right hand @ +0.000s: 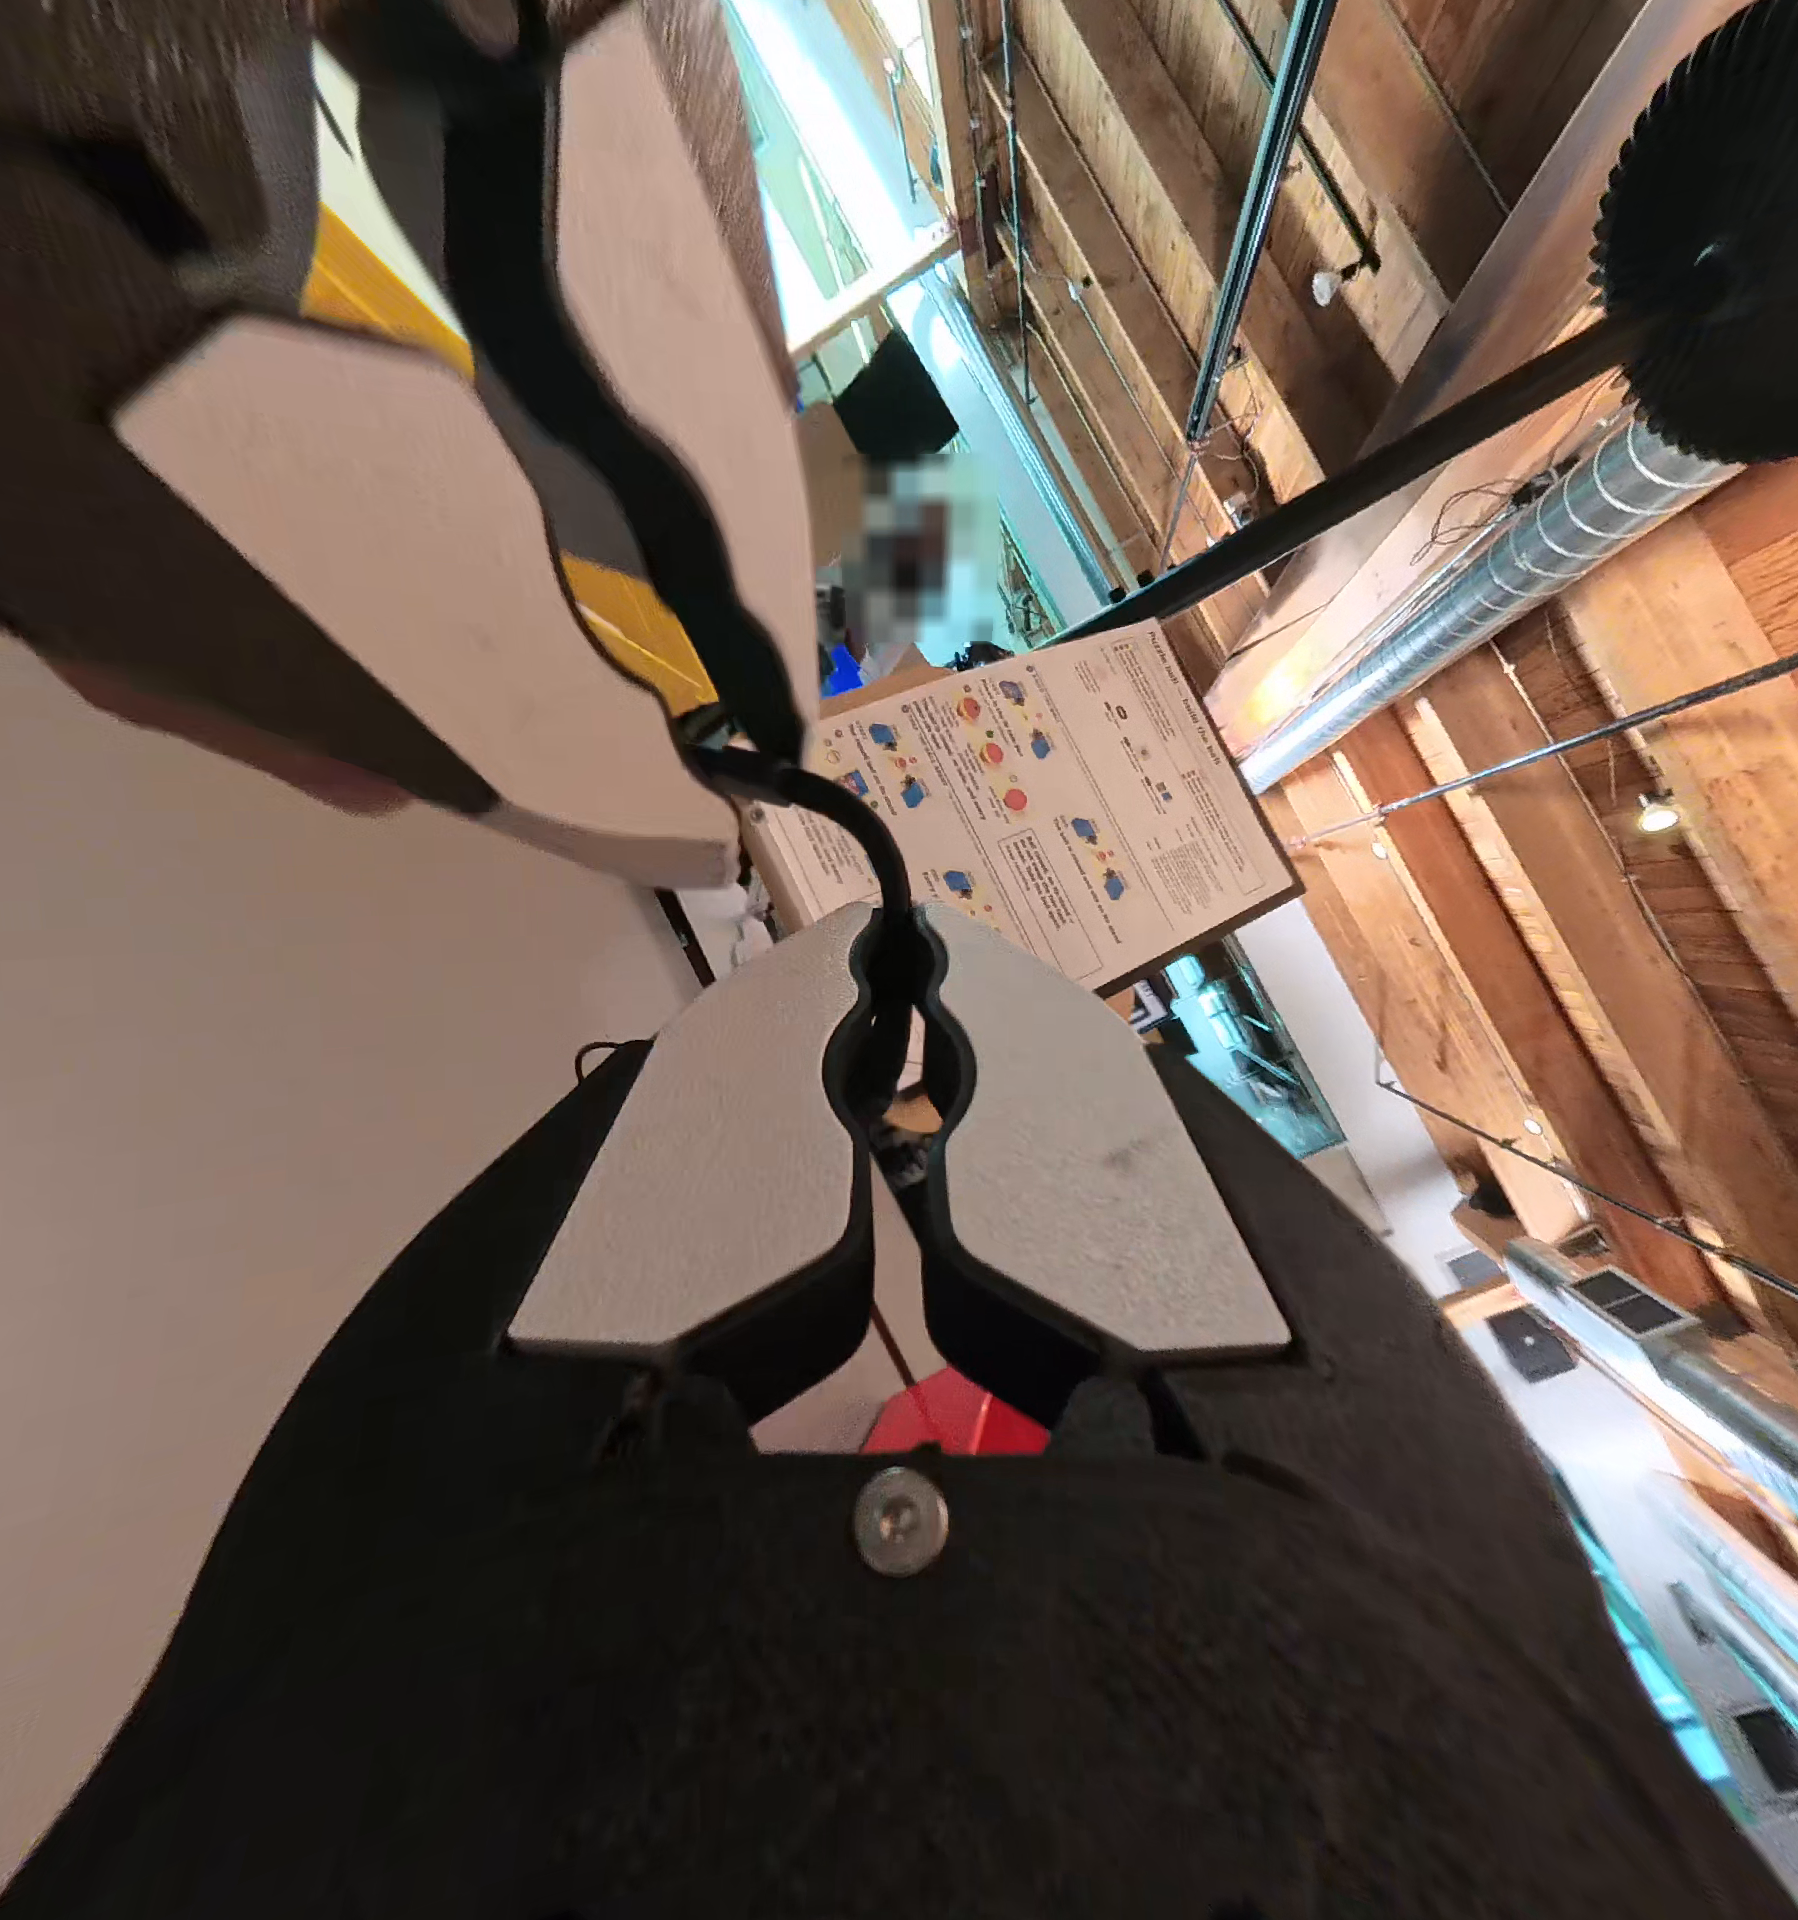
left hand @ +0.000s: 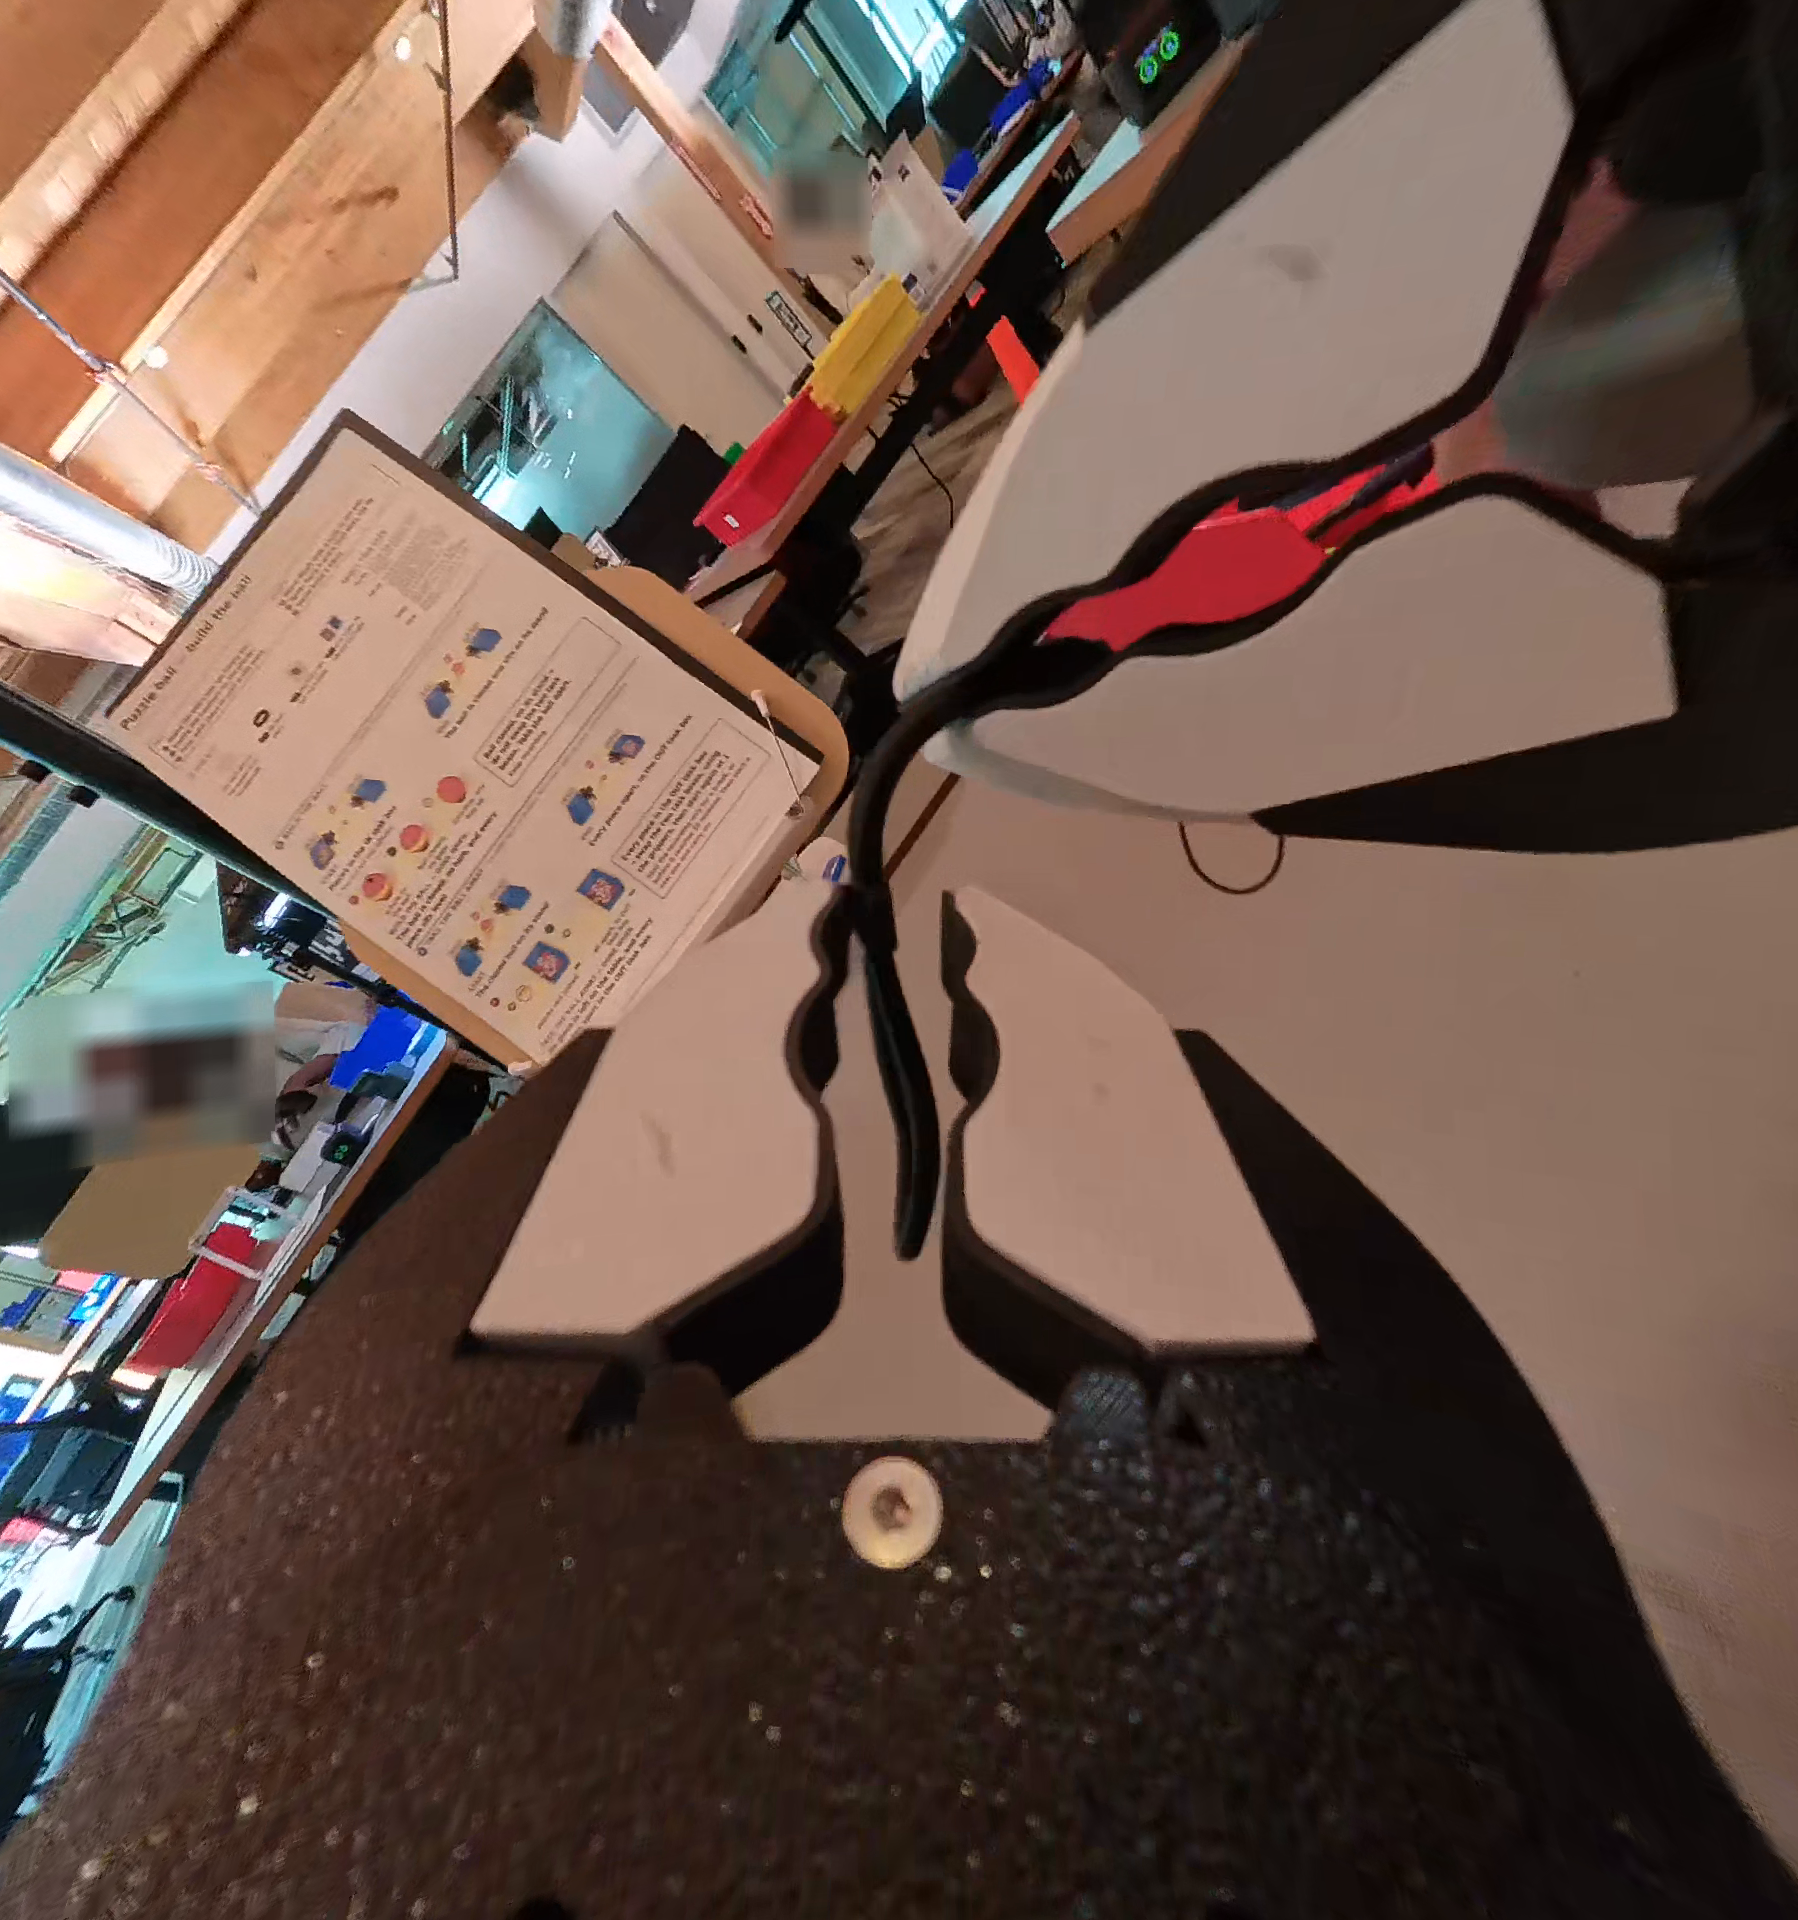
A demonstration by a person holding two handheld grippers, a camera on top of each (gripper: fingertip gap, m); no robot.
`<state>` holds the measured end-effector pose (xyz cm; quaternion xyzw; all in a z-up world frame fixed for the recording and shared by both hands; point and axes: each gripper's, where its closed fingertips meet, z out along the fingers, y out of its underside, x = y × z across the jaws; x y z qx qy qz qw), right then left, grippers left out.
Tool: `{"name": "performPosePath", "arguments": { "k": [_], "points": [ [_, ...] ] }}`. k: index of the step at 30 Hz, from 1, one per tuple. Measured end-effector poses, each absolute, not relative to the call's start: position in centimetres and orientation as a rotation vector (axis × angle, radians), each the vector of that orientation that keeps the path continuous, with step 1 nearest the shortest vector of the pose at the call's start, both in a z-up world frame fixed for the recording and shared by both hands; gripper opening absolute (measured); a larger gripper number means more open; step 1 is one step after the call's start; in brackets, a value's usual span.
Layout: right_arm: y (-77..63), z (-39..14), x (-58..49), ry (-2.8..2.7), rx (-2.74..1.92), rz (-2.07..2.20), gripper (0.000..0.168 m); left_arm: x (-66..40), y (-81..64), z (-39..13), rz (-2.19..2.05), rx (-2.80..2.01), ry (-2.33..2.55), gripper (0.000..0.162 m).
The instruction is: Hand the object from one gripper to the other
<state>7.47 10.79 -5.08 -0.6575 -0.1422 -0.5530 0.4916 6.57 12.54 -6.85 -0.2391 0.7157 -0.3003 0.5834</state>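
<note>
The object is a thin black cable. In the left wrist view, my left gripper is open, with the cable's free end lying in the gap between its white fingers. My right gripper comes in from the upper right, shut on the cable's other part. In the right wrist view, my right gripper is shut on the cable. The cable bends up and left to the tips of the left gripper. Both grippers are held above the white table.
A printed instruction board stands at the table's far edge and also shows in the right wrist view. A thin dark loop lies on the table. Red and yellow bins sit on a farther desk. A red object shows behind the right gripper. Less than 4 cm separates the two grippers' tips.
</note>
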Motion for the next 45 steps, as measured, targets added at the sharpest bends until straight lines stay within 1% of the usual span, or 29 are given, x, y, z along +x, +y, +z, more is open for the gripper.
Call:
{"name": "performPosePath", "arguments": {
  "k": [1, 3, 6, 8, 9, 10, 12, 14, 17, 21, 25, 28, 32, 33, 34, 35, 37, 38, 42, 43, 45],
  "points": [
    [10.8, -5.1, 7.3, -0.336, -1.606, -1.319, 0.003, 6.7, 12.6, -7.0, -0.697, -0.566, 1.669, 0.005],
    [10.7, -5.1, 6.8, -0.332, -1.614, -1.277, 0.003, 6.8, 12.8, -6.9, -0.732, -0.59, 1.648, 0.005],
    [10.6, -4.6, 6.0, -0.274, -1.551, -1.103, 0.029, 6.7, 13.1, -5.8, -0.981, -0.676, 1.584, 0.005],
    [10.3, -3.6, 5.0, -0.196, -1.448, -0.829, 0.047, 6.8, 13.5, -5.2, -1.257, -0.774, 1.541, 0.005],
    [9.9, -2.9, 4.7, -0.135, -1.375, -0.667, 0.053, 6.8, 13.8, -4.8, -1.426, -0.822, 1.513, 0.005],
    [9.3, -2.0, 4.7, -0.062, -1.289, -0.503, 0.055, 6.6, 14.0, -4.4, -1.613, -0.866, 1.476, 0.005],
    [8.7, -1.5, 5.3, 0.064, -1.178, -0.22, 0.051, 6.4, 14.8, -3.6, -1.985, -0.973, 1.357, 0.005],
    [9.7, -3.3, 5.8, 0.101, -1.223, -0.074, 0.05, 6.2, 15.9, -3.2, -2.243, -1.031, 1.23, 0.005],
    [12.7, -6.8, 5.5, 0.096, -1.364, -0.016, 0.048, 5.9, 16.6, -3.4, -2.413, -1.03, 1.145, 0.005],
    [15.7, -7.6, 3.7, 0.082, -1.37, 0.148, 0.041, 5.7, 15.9, -3.9, -2.401, -0.963, 1.224, 0.005],
    [16.5, -7.3, 3.4, 0.072, -1.345, 0.178, 0.004, 5.3, 15.4, -3.9, -2.351, -0.906, 1.302, 0.005],
    [17.0, -8.1, 2.5, 0.012, -1.418, 0.177, 0.002, 5.3, 15.2, -4.4, -2.294, -0.898, 1.353, 0.006],
    [16.4, -8.5, 3.8, 0.011, -1.479, 0.024, 0.002, 5.3, 15.2, -4.9, -2.232, -0.906, 1.44, 0.006],
    [15.9, -8.3, 4.5, 0.032, -1.489, -0.022, 0.002, 5.1, 15.3, -5.0, -2.203, -0.89, 1.482, 0.012],
    [15.3, -8.1, 5.3, 0.052, -1.503, -0.077, 0.002, 5.1, 15.4, -5.4, -2.151, -0.883, 1.535, 0.023],
    [14.6, -8.0, 6.2, 0.074, -1.522, -0.146, 0.002, 5.1, 15.6, -6.0, -2.077, -0.887, 1.598, 0.03],
    [13.1, -7.5, 7.8, 0.106, -1.555, -0.299, 0.002, 5.4, 16.6, -7.9, -1.877, -0.911, 1.741, 0.041],
    [12.5, -7.3, 8.2, 0.106, -1.577, -0.363, 0.002, 5.7, 17.5, -8.9, -1.753, -0.94, 1.787, 0.043],
    [11.1, -7.3, 9.4, 0.076, -1.686, -0.619, 0.002, 6.6, 21.7, -10.5, -1.314, -1.023, 1.785, 0.042],
    [11.0, -7.5, 9.4, 0.061, -1.716, -0.666, 0.002, 6.4, 21.8, -9.9, -1.276, -1.001, 1.764, 0.042],
    [11.2, -7.9, 9.4, 0.033, -1.762, -0.733, 0.002, 5.4, 19.6, -8.0, -1.336, -0.854, 1.752, 0.039]
  ]
}}
